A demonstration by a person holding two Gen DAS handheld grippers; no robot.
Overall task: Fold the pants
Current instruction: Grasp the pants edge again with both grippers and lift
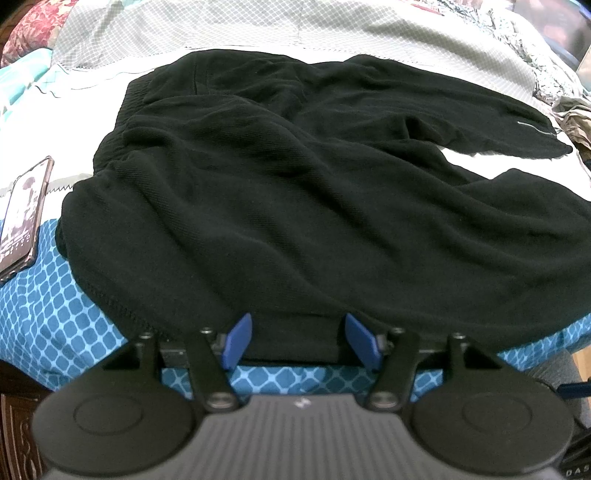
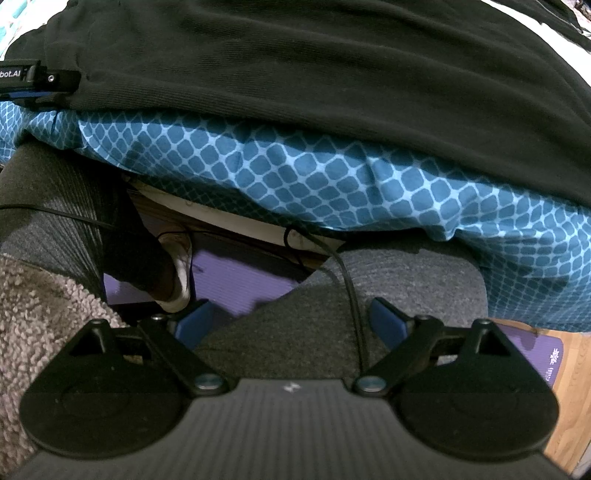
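Observation:
Black pants (image 1: 295, 184) lie spread on the bed, waistband at the left and both legs running off to the right. My left gripper (image 1: 301, 339) is at the pants' near edge, where the cloth hangs over the bedside. Its blue pads (image 1: 238, 341) stand apart with black fabric between them, and I see no squeeze on it. The right wrist view shows the left gripper (image 2: 40, 79) at the same pants edge (image 2: 295, 74). My right gripper (image 2: 290, 323) points down beside the bed, open and holding nothing, over a person's grey-trousered knee (image 2: 388, 277).
A phone (image 1: 24, 218) lies on the blue patterned sheet (image 1: 55, 314) left of the pants. A grey quilt (image 1: 221, 26) and crumpled cloth (image 1: 554, 81) lie behind. Below the bed edge are a purple mat (image 2: 236, 280), a foot (image 2: 177, 273) and a black cable (image 2: 351, 288).

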